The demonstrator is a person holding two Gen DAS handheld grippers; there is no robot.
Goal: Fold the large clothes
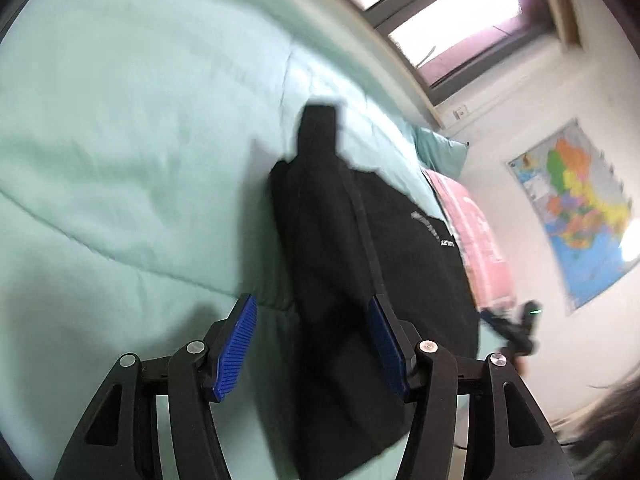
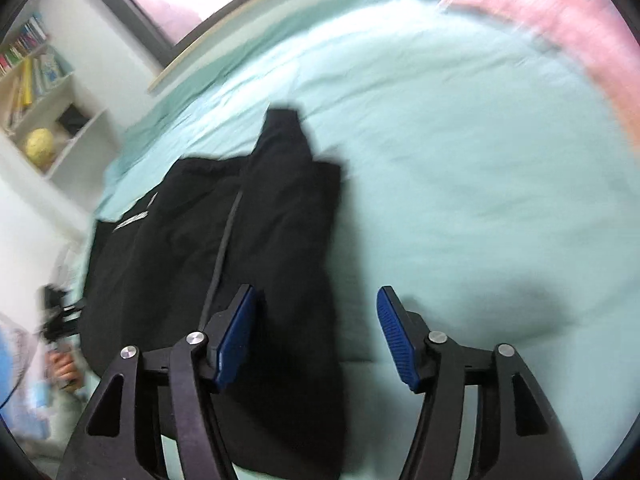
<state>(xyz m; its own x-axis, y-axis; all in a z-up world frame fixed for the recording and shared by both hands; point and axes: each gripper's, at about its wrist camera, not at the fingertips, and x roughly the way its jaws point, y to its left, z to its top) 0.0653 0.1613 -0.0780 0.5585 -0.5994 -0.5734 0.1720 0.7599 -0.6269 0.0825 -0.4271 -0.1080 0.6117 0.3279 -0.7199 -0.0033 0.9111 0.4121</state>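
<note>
A black garment (image 1: 340, 240) with white lettering lies on the mint-green bedcover (image 1: 120, 160), folded lengthwise with a sleeve end pointing away. My left gripper (image 1: 312, 304) hangs over its near end, jaws apart; the cloth lies between the blue pads (image 1: 236, 344) with no visible pinch. In the right wrist view the same garment (image 2: 248, 240) fills the lower left. My right gripper (image 2: 316, 294) stands open over its right edge, one pad above black cloth, the other above bare bedcover (image 2: 460, 160). Each view shows the other gripper, blurred, at the garment's far side (image 1: 516, 328) (image 2: 56, 312).
A pink cushion (image 1: 472, 232) (image 2: 560, 20) and a teal pillow (image 1: 440, 148) lie at the bed's far end. A window (image 1: 460, 12) runs along the bed. A coloured map (image 1: 576, 208) hangs on the wall. A white bookshelf (image 2: 36, 92) stands beyond the bed.
</note>
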